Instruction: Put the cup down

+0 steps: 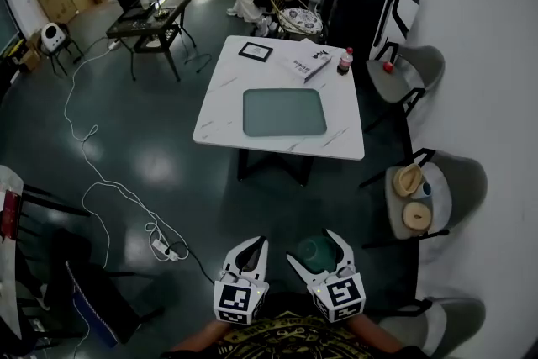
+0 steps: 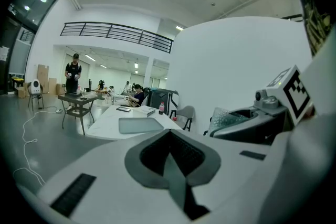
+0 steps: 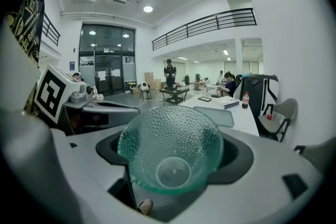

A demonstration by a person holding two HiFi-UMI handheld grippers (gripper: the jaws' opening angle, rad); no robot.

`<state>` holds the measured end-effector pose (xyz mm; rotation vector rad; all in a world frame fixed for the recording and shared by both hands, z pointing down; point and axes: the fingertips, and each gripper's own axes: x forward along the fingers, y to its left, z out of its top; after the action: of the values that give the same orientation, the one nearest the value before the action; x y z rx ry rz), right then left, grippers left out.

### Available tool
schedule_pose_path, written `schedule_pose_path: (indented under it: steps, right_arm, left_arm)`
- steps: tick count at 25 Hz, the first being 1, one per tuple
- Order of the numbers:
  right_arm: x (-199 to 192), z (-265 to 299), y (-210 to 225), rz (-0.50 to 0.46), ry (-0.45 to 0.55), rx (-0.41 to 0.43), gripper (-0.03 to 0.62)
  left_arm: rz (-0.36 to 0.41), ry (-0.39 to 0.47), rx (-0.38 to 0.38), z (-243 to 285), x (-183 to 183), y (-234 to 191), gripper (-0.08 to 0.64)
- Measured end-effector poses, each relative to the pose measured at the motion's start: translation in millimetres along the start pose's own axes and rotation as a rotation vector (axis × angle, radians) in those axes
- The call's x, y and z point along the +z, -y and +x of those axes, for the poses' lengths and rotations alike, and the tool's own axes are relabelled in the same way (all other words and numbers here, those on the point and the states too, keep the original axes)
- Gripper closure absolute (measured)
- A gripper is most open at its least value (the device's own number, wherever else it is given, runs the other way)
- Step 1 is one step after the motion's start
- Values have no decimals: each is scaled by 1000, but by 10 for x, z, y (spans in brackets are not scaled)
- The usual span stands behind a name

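Glass cup [image 3: 170, 150] between jaws of right gripper [image 1: 316, 250]

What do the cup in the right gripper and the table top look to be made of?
Cup: translucent green glass or hard plastic, can't tell which. It is dimpled all over, with a see-through wall and a smooth round base. Table: white top with thin grey veins, so marble-look. Real stone or printed laminate stays open from here.

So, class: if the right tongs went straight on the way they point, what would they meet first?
The right tongs, shut on the green cup, would likely reach the white table first; depth is unclear.
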<state>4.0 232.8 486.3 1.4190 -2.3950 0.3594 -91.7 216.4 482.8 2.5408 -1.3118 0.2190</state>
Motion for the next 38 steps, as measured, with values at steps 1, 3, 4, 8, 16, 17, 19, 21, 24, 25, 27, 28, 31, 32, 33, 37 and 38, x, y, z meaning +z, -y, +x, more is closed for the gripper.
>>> schedule_pose_path:
  steps: [1,3,4,8,16,17,19,21,24,25,27,28,31,32,33,37,38]
  right_arm:
    - [36,40,6,2,3,-8,190]
    - [103,117,2,7,9,-24,190]
    - [136,156,-9,9,11,-31,190]
    - [294,337,-111,14,33,-54,190]
    - [482,648,-341,11,58,-85,190]
    - [492,667,-372,9,58,-87,190]
    - [509,697,-424,1,55,-91,190]
    - [519,735,-456,-4,52,-93,190]
    - [518,788,-497,-3,44,-90,190]
    - [524,802,-512,-3,43,-88,190]
    - [540,836,-527,-5,41,-79,190]
    - [540,856,-521,-6,39,-75,190]
    - [528,923,-484,-1,32,-63,190]
    - [527,945,-476,0,32,-58,190]
    - [526,970,-468,1,32,-51,190]
    - [523,1082,-349,10,34,-27,190]
    - [530,1110,-299,14,34,-23,190]
  left_arm:
    - [6,3,-10,27,26,-39,550]
    - [14,2,-29,66,75,-122,551]
    - [15,2,-36,75,105,-167,550]
    - [37,28,-48,66,258,-423,550]
    - [52,45,-72,4,374,-849,551]
    - [51,47,-75,-9,378,-884,551]
    - [48,51,-78,-36,379,-939,550]
    - [44,51,-78,-53,366,-991,550]
    - [37,45,-72,-71,344,-1065,551]
    - [35,44,-69,-78,343,-1087,551]
    - [32,41,-62,-79,347,-1127,550]
    - [30,40,-57,-73,345,-1143,550]
    - [21,32,-41,-46,319,-1182,550]
    - [19,28,-35,-36,309,-1197,550]
    - [18,25,-28,-22,302,-1214,550]
    - [20,20,-3,107,325,-1245,551]
    - [21,18,2,153,338,-1244,550]
